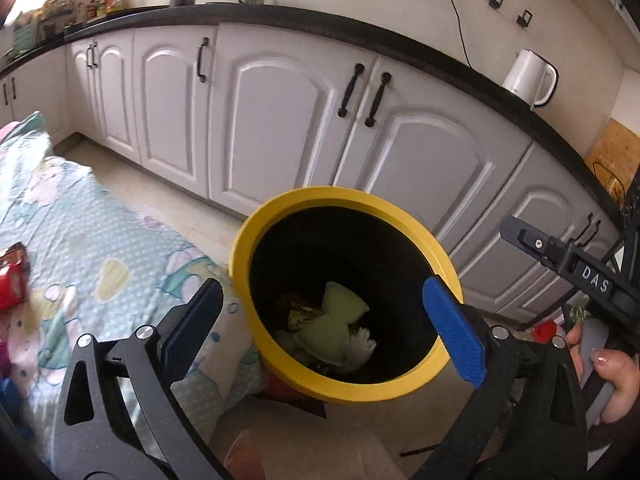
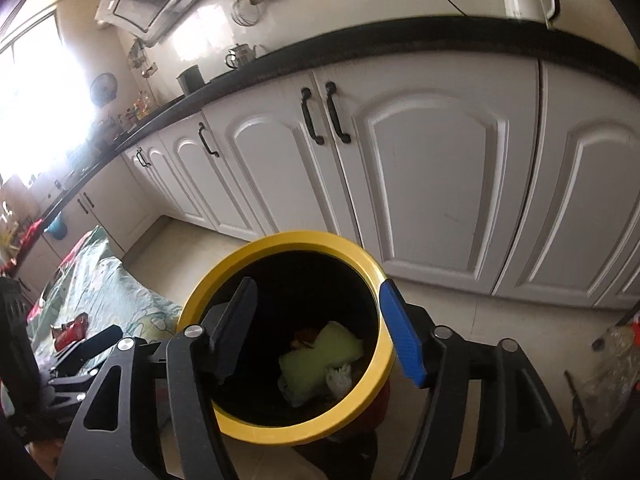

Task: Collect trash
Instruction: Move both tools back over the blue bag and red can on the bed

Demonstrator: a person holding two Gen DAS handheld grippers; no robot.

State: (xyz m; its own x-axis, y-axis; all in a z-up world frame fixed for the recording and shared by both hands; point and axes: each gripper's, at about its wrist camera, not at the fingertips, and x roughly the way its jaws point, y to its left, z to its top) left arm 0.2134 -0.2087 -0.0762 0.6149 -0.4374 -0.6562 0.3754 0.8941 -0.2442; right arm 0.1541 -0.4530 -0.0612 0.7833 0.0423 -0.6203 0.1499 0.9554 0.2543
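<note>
A yellow-rimmed bin (image 1: 320,194) with a black inside stands below both grippers. At its bottom lie a pale green wrapper (image 1: 332,320), a white crumpled piece (image 1: 362,340) and something brown. My left gripper (image 1: 323,292) hangs open over the bin mouth with nothing between its fingers. My right gripper (image 2: 317,286) is also open and empty above the same bin (image 2: 280,238), where the green wrapper (image 2: 316,356) shows again. A red wrapper (image 1: 12,280) lies on the patterned cloth at the left.
A surface covered by a pastel patterned cloth (image 1: 80,240) runs left of the bin. White cabinets (image 1: 280,120) under a black counter stand behind, with a white kettle (image 1: 528,76) on top. A hand (image 1: 612,376) holds the right tool. A clear plastic bag (image 2: 616,360) lies on the floor at right.
</note>
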